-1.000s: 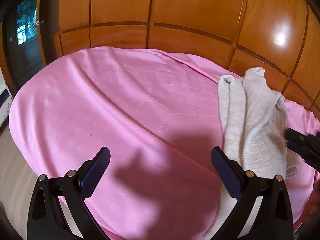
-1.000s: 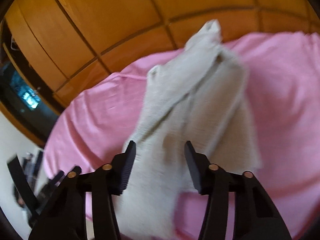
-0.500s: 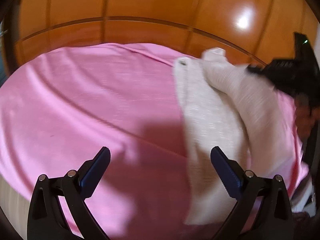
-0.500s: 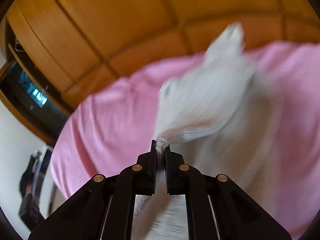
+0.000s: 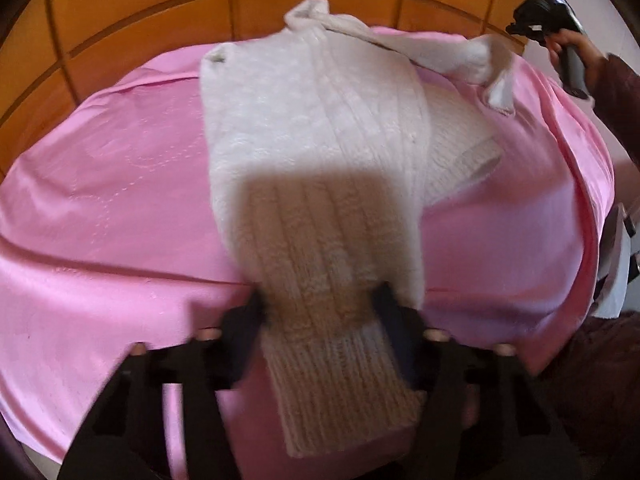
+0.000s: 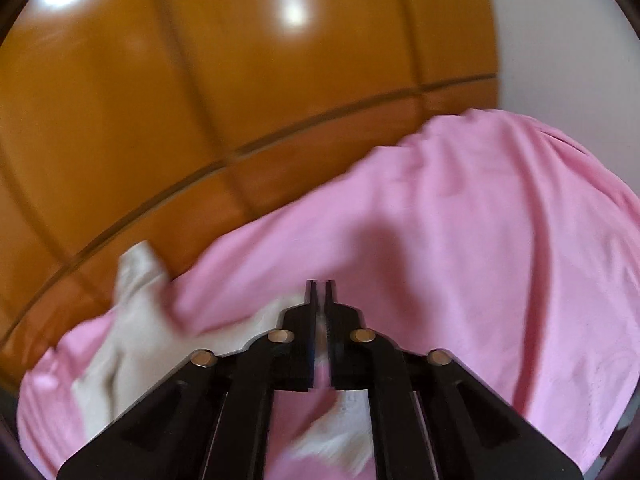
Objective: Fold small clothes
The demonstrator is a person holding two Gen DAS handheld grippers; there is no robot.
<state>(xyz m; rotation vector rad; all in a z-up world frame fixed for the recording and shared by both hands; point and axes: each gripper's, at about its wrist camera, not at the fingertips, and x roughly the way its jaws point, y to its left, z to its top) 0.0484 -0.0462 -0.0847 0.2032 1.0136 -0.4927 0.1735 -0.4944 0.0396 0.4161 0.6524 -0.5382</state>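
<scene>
A cream knitted sweater (image 5: 312, 128) lies on the pink sheet (image 5: 112, 184). Its ribbed near end runs between the fingers of my left gripper (image 5: 320, 320), whose jaws stand apart around it. My right gripper (image 6: 319, 292) is shut on a cream fold of the sweater, held at the sheet's far right; in the left wrist view it (image 5: 548, 20) shows at the upper right, with a sleeve (image 5: 472, 60) stretched toward it. More of the sweater (image 6: 132, 320) lies to the left in the right wrist view.
Orange wooden cabinet panels (image 5: 160, 12) stand close behind the pink-covered surface. A white wall (image 6: 560, 40) is at the right. The person's dark-sleeved arm (image 5: 616, 96) is at the right edge of the left wrist view.
My right gripper closed on the sweater and pulled it up and to the right. My left gripper moved right, over the sweater's near end, its jaws narrower than before.
</scene>
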